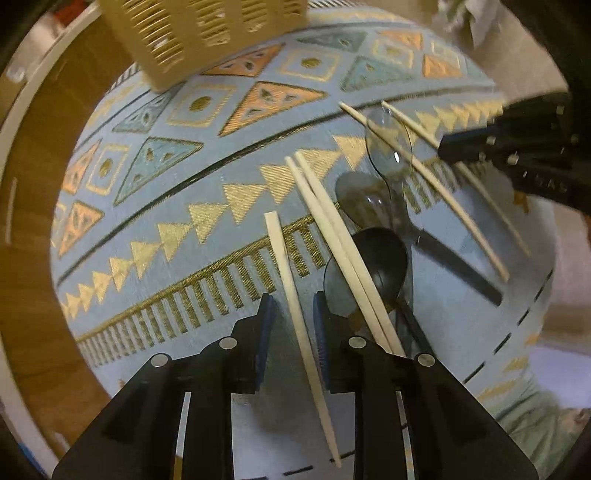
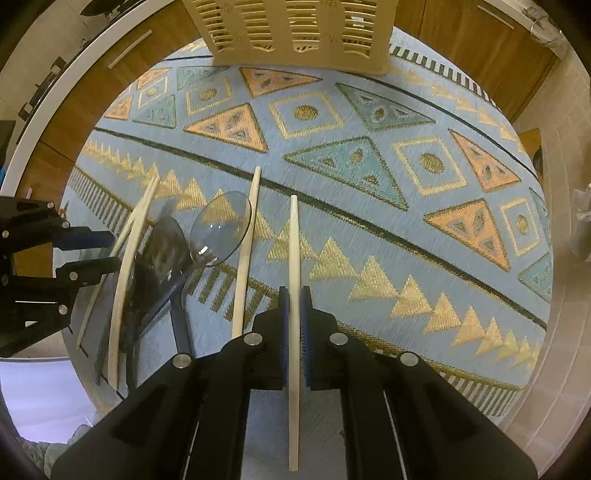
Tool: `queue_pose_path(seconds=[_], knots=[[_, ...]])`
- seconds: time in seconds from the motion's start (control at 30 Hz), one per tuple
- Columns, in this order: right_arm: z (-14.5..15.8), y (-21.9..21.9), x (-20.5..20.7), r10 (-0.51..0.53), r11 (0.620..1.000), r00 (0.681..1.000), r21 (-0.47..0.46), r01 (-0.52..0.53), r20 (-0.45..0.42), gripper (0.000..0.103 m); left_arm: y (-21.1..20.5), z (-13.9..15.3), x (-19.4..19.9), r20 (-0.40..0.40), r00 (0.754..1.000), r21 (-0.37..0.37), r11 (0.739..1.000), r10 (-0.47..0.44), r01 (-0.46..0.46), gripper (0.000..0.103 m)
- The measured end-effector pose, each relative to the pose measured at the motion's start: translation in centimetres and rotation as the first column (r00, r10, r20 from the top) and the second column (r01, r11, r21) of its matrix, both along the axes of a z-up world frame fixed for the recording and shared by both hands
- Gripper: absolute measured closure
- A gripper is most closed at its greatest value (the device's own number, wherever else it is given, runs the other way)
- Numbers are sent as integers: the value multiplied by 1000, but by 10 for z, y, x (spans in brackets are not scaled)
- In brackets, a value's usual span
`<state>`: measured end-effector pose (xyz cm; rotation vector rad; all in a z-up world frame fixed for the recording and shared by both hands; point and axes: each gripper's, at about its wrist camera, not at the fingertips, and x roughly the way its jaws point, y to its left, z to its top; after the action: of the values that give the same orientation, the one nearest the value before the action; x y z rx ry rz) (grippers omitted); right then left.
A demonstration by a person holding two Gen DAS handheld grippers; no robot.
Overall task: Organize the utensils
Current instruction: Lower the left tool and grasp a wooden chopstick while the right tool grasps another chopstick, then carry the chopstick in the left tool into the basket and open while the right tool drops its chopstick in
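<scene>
**Right claw clamped on one chopstick, left claw slack around another**

The right claw (image 2: 294, 291) is closed tight on a pale chopstick (image 2: 293, 258), which is pinched between the blue pads (image 2: 306, 295). Its long axis runs along the line of the fingers: one end projects well ahead of the pads toward the basket, the other passes back between the black finger bodies. In the right wrist view a second chopstick (image 2: 245, 254) is seen just to the left, lying on the cloth nearly parallel to the held one.

The left claw (image 1: 291, 306) is set narrowly apart, with a single chopstick (image 1: 291, 295) between its pads. A gap is visible on the left side; whether the right pad touches cannot be told. This stick runs roughly lengthwise between the fingers, its blunt end pointing away over the cloth.

Just right of the left claw, a pair of chopsticks (image 1: 332, 236) is laid diagonally across a black spoon (image 1: 384, 258). Further out, a clear plastic spoon (image 1: 388, 140) and a grey spoon (image 1: 360, 195) are piled together, crossed by a further chopstick (image 1: 417, 173).

All is spread on a table covered with a blue patterned tablecloth (image 2: 369, 229). A beige slotted basket (image 2: 295, 33) stands at its far edge.
</scene>
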<state>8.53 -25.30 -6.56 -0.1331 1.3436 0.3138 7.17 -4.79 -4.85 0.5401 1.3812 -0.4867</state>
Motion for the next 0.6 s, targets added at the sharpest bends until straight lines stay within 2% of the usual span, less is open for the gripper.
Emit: queue_pose_path(seconds=[0.03,0.07,0.13,0.2,0.27,0.33,0.43,0.53,0.6], knots=[[0,1,-1,3,1000,1000,1,-3,3,99,-3,1,-1,3,1000,10,1000,-15,15,90],[1,3,-1,7,1000,1000,2,-8,9,99,-6,2,-3,9,1000,17,1000,-23,23,99],[7,5,-3,25,1000,999,4,-25,46,99,-11,4,-5,23,999,22,999,-29,29,100],[17,5,-7,41,999,995,22,-43,94,99,-6,10,-3,9,1000,-68,997,20,-19,100],[28,3,-12,44,997,989,58,-53,141,99,1,24,-2,50,996,-166,984,74,-64,100],[41,0,-17,46,992,981,104,-67,190,99,9,43,0,117,986,-262,961,118,-84,100],[60,-5,-27,45,981,958,166,-95,284,99,23,81,4,201,961,-422,902,188,-88,100],[81,-12,-33,10,962,928,249,-110,371,99,16,105,-3,281,932,-505,861,230,-60,100],[98,-19,-35,-34,949,899,297,-109,436,99,17,131,-8,342,901,-566,824,265,-27,100]])
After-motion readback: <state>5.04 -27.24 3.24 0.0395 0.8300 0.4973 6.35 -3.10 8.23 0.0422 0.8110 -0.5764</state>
